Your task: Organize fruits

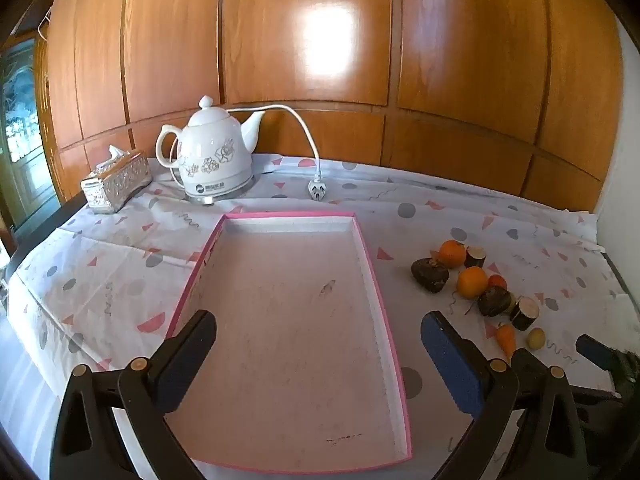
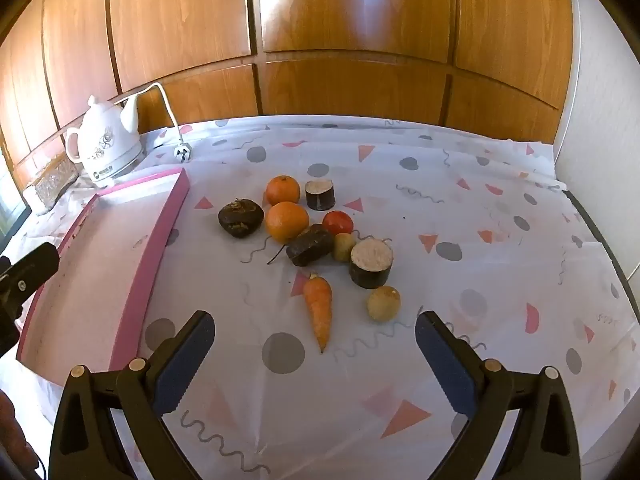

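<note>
The pink tray [image 1: 382,300] is the landmark: a shallow rectangular cardboard box lid with a bright pink rim, white inner walls and a pale, scuffed floor, lying flat on the bench [image 2: 460,184], which is draped in a thin creased white cloth printed with grey dots, pink triangles and squiggles. In the right wrist view the tray's near left corner is cut off by the frame edge and partly covered by a dark blurred part of the other tool.

The left hand-held gripper [image 1: 318,340] hovers over the near end of the tray, its two blue-padded fingers spread wide with nothing between them. The right hand-held gripper [image 2: 314,340] hangs to the right of the tray, likewise spread and empty, with the tip of the carrot [image 2: 319,308] lying in the gap ahead of it.

All the produce sits in a loose cluster on the cloth to the right of the tray, none inside it: two dimpled oranges [image 2: 287,221], a small smooth red fruit [image 2: 338,222], a tapered carrot, two small yellowish round pieces [image 2: 384,303], two dark lumpy roots [image 2: 241,218] and two dark-skinned cylinders with pale cut tops [image 2: 371,263]. What the dark items are is hard to make out.

Beyond the tray's far end stand a glossy white ceramic kettle [image 1: 214,156] with floral print, its white cord and plug [image 1: 317,190], and an embossed silvery tissue box [image 1: 116,184], against varnished wood panelling [image 1: 304,40].
</note>
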`<state>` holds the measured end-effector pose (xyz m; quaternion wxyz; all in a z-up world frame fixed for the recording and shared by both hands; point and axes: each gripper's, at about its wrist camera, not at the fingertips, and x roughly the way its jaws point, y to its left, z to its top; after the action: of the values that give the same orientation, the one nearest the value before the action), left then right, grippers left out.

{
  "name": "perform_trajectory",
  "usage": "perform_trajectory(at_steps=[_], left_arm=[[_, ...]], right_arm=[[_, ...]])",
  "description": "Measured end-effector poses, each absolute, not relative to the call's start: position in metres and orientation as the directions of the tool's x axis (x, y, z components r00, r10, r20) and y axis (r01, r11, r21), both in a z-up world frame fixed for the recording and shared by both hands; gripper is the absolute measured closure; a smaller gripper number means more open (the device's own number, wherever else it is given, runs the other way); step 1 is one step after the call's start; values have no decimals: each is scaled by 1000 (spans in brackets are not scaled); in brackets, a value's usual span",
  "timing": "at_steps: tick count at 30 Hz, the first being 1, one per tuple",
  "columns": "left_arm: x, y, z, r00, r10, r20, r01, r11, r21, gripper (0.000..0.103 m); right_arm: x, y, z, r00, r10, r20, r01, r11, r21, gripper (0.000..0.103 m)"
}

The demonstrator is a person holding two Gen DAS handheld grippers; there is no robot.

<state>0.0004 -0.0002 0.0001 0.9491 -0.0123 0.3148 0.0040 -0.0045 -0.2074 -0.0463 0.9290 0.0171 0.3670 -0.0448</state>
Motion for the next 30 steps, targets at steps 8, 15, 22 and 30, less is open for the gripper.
perform_trajectory(at_steps=[8,15,22,30], left_arm=[[-6,9,-13,809,-16,-588,-12,999,-44,0],[0,1,-9,800,-18,-600,-13,999,-48,0],[-2,-2,-6,808,-30,-589,1,999,-49,0],[-3,-3,-1,813,-36,-581,8,999,-50,0]], right_arm=[[-4,-198,-39,732,-74,-678,88,996,-13,1],[-5,-195,-34,742,-88,-665,85,996,-37,1],[-10,-187,-29,771,-115,-627,72,993,-93,1],[-14,-183,-26,789,-122,-602,65,991,-116,1]])
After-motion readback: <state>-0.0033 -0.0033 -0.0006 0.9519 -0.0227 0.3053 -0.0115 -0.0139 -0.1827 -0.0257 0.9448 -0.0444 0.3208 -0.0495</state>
